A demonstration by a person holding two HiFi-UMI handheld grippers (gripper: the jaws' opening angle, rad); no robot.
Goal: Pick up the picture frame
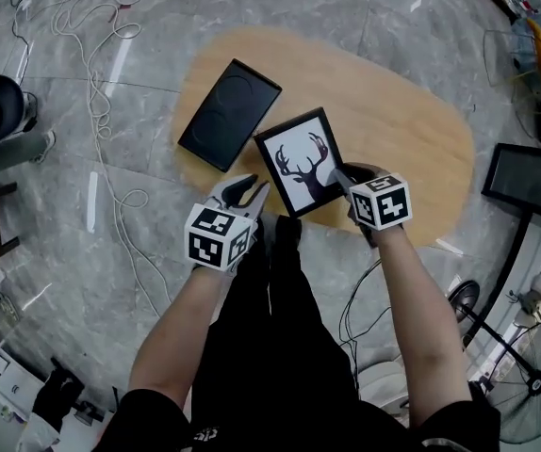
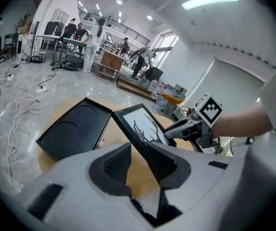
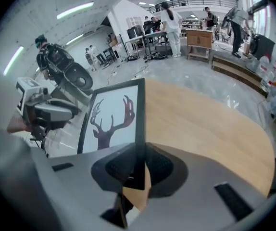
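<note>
White cables point(image 1: 80, 12) trail over the marble floor point(image 1: 44, 252) left of the oval wooden table point(image 1: 412, 130); a black tray point(image 1: 229, 115) lies on its left part. At the table's near edge the left gripper point(image 1: 252, 189) holds its jaws spread; the right gripper point(image 1: 338, 175) pinches the edge of the picture frame point(image 1: 301, 161), tilted over the table.

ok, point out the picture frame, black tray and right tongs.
picture frame point(image 1: 301, 163), head view, deer print.
black tray point(image 1: 228, 114), head view, round recess.
right tongs point(image 3: 139, 165), right gripper view, between pads, on gripped frame edge.
</note>
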